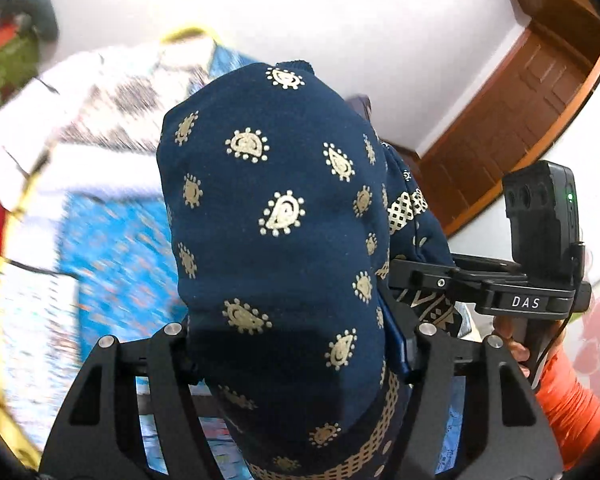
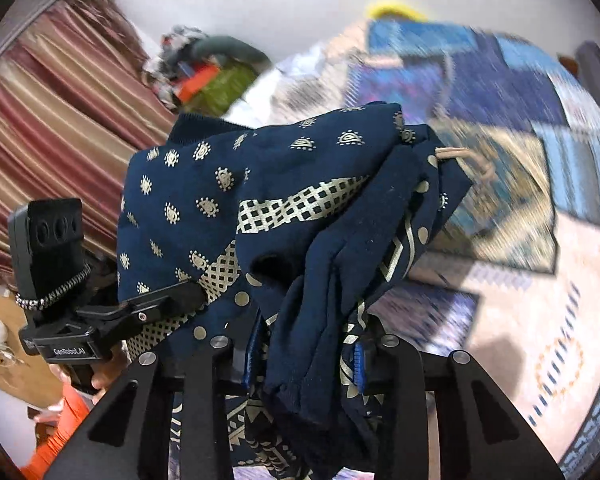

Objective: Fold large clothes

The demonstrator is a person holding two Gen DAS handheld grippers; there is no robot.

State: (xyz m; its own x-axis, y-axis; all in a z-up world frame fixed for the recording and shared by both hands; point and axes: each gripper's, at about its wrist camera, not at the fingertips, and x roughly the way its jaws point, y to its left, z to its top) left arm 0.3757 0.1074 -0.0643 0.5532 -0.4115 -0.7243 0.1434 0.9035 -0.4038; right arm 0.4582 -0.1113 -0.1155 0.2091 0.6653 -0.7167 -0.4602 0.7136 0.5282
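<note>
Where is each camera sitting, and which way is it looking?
Left wrist: sits on the left tool, looks along its fingers at the navy cloth it grips; the right tool and an orange sleeve show.
Right wrist: sits on the right tool, looks at the same bunched cloth over a patterned bedspread; the left tool shows.
Shared: the cloth and the bedspread.

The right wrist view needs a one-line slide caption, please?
Both grippers clamp a bunched navy gold-printed garment above a patterned bedspread.
</note>
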